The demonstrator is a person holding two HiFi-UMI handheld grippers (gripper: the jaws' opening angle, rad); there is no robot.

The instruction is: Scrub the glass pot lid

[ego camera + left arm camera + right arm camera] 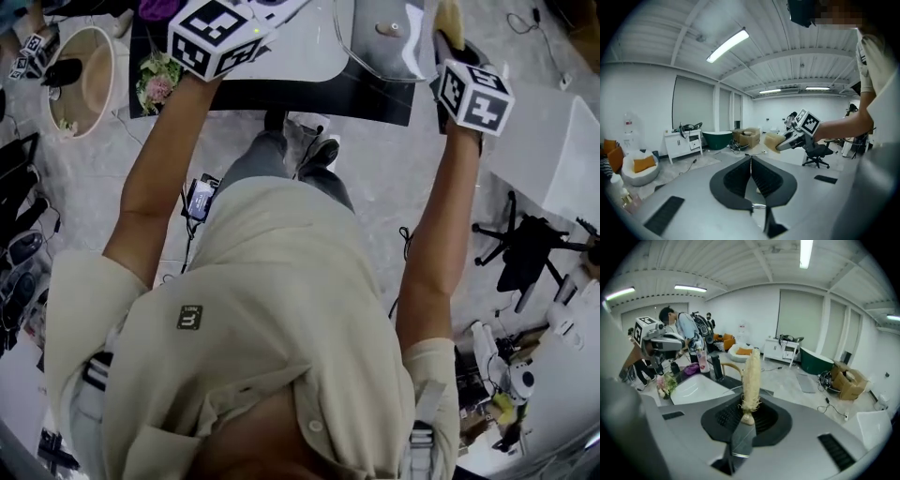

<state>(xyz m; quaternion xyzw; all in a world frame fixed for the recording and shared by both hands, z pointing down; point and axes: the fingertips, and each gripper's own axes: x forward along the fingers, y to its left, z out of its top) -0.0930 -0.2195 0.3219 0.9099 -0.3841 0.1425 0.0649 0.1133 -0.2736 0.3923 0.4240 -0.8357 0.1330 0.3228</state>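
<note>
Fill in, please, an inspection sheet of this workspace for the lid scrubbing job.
Surface: black table carrying a white basin.
Job's things: glass pot lid lying beside the basin; loofah scrubber standing upright.
Clutter: flowers; pink-labelled bottle.
Grippers: left gripper shut with nothing in it; right gripper shut on the loofah scrubber.
Cables: loose cable on the floor.
Surroundings: office chair, green bathtub, cardboard boxes.

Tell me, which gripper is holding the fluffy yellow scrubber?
The right gripper: its jaws pinch the pale yellow scrubber, which stands up from them. The left gripper is shut with nothing between its jaws.
</note>
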